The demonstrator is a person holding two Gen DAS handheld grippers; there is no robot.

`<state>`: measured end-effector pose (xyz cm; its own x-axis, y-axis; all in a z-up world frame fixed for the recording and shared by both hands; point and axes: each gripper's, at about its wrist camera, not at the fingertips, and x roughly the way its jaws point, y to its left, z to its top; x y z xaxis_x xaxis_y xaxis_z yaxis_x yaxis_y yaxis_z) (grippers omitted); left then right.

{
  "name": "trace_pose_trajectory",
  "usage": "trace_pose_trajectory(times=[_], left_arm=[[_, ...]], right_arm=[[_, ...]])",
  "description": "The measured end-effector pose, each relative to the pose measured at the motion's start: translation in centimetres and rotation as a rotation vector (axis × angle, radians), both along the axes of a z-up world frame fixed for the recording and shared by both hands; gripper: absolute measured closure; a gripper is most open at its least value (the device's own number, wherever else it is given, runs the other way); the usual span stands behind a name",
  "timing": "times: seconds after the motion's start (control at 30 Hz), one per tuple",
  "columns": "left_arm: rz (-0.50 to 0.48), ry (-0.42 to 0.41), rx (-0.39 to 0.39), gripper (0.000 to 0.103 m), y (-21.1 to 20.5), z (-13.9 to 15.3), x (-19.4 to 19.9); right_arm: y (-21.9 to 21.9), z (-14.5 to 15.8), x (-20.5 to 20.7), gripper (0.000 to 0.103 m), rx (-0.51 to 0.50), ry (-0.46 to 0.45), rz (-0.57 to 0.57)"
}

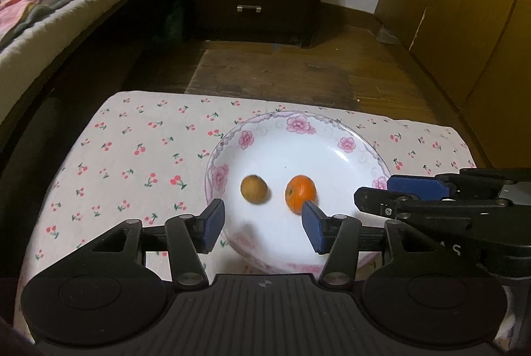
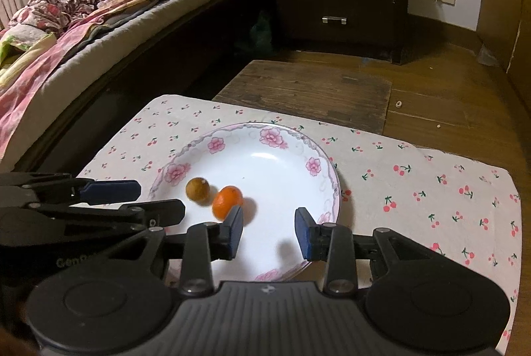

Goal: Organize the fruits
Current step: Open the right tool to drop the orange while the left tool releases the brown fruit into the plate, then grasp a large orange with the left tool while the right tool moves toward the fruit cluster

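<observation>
A cherry-print cloth (image 1: 132, 157) covers the worktop and carries a flowered plate (image 1: 298, 137). On the plate lie an orange (image 1: 298, 191) and, just beside it, a brown fruit (image 1: 254, 189). Left tongs (image 1: 262, 223) and right tongs (image 2: 268, 231) both hang spread, pinching nothing.

Glossy ceramic plate (image 1: 358, 157) (floral rim), matt cloth (image 1: 132, 157).

Both the left gripper (image 1: 262, 225) and the right gripper (image 2: 268, 231) tilt downward, fingers parted and gripping nothing.
</observation>
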<state>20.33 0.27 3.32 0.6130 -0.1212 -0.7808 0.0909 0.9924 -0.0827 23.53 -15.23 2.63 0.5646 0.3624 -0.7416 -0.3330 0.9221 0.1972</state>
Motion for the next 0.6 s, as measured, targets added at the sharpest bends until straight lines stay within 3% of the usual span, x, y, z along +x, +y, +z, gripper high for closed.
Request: trace_pose_trajectory(times=[0.6], left_arm=[[0.006,0.053,-0.032,0.043,1.2,-0.6,-4.2]], right_arm=[[0.3,1.0,-4.8,0.060,0.005,0.009,0.055]])
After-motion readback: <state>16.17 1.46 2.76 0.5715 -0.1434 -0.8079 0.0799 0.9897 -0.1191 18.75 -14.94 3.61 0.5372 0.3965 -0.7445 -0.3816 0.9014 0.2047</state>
